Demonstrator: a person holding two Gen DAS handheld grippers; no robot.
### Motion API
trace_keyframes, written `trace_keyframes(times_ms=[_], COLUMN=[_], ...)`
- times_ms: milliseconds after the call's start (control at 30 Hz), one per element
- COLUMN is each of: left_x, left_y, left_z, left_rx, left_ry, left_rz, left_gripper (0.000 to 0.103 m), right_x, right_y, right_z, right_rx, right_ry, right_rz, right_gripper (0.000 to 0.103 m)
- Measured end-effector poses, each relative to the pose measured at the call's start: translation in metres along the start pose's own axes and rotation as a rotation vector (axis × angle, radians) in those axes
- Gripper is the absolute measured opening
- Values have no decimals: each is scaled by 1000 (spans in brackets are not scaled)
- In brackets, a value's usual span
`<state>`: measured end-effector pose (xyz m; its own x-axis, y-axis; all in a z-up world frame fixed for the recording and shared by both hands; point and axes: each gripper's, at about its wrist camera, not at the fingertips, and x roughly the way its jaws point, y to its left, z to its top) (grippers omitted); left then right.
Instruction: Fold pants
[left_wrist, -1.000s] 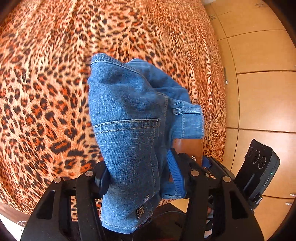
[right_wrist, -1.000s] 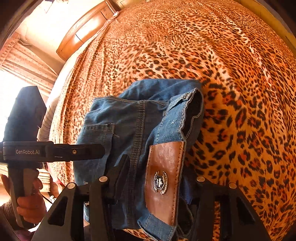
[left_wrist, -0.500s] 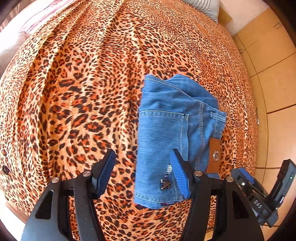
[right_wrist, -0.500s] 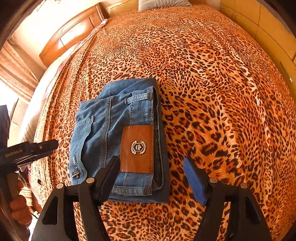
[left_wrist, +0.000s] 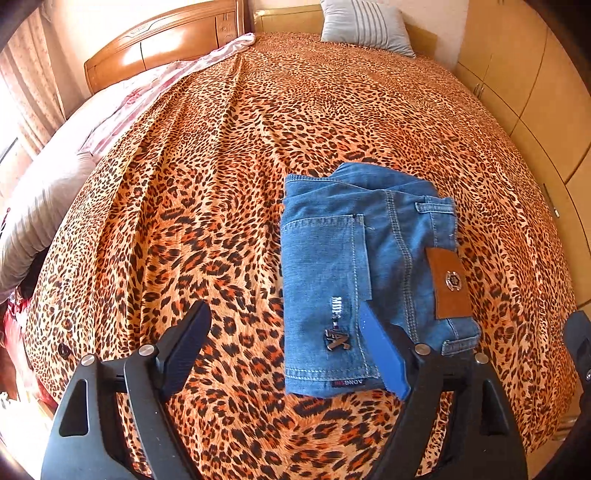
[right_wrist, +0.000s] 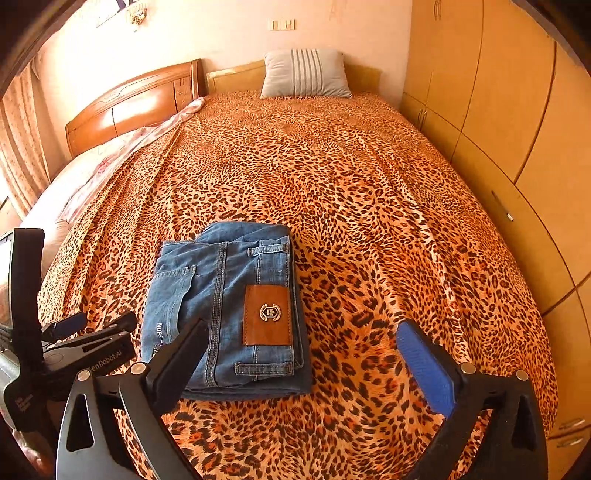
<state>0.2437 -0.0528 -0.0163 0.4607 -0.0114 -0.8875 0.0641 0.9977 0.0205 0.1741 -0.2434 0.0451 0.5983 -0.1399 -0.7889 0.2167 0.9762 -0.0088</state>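
Note:
The blue denim pants (left_wrist: 354, 266) lie folded into a compact rectangle on the leopard-print bedspread (left_wrist: 221, 184), brown leather patch up. They also show in the right wrist view (right_wrist: 225, 306). My left gripper (left_wrist: 284, 343) is open and empty, above the bed just left of the pants' near edge. My right gripper (right_wrist: 306, 362) is open and empty, raised over the pants' near right corner. The left gripper's body shows at the left of the right wrist view (right_wrist: 88, 347).
A grey striped pillow (right_wrist: 306, 74) lies at the head of the bed by a wooden headboard (right_wrist: 133, 103). Wooden wardrobe doors (right_wrist: 517, 129) line the right side. A pale quilt (left_wrist: 55, 177) lies along the left edge.
Both grippers let go of the folded pants, opened and pulled back and up from them. The pants now rest flat on the bed.

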Motion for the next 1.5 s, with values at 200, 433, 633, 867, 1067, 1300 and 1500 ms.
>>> trace_keyframes(times_ms=[200, 433, 633, 867, 1067, 1300, 1500], left_x=[-13, -36, -47, -68, -85, -97, -96], left_y=[-20, -30, -35, -19, -24, -32, -36], left_z=[-3, -23, -34, -47, -50, -55, -57], left_rx=[18, 26, 55, -26, -5, 31, 40], left_ry=[57, -5, -14, -116, -178, -204, -183], left_rz=[81, 37, -34, -68, -53, -53, -60], left_gripper=[82, 82, 82, 82, 82, 82, 82], right_x=[-44, -57, -55, -58, -57, -55, -48], right_y=[-8, -20, -27, -42, -58, -60, -61], right_z=[-10, -10, -39, -60, -68, -68, -68], right_rx=[-15, -63, -73, 10, 86, 105, 109], right_ry=[-120, -90, -46, -44, -10, 2, 28], right_rz=[-59, -157, -112, 35, 56, 80, 93], right_gripper=[102, 103, 103, 103, 103, 103, 103])
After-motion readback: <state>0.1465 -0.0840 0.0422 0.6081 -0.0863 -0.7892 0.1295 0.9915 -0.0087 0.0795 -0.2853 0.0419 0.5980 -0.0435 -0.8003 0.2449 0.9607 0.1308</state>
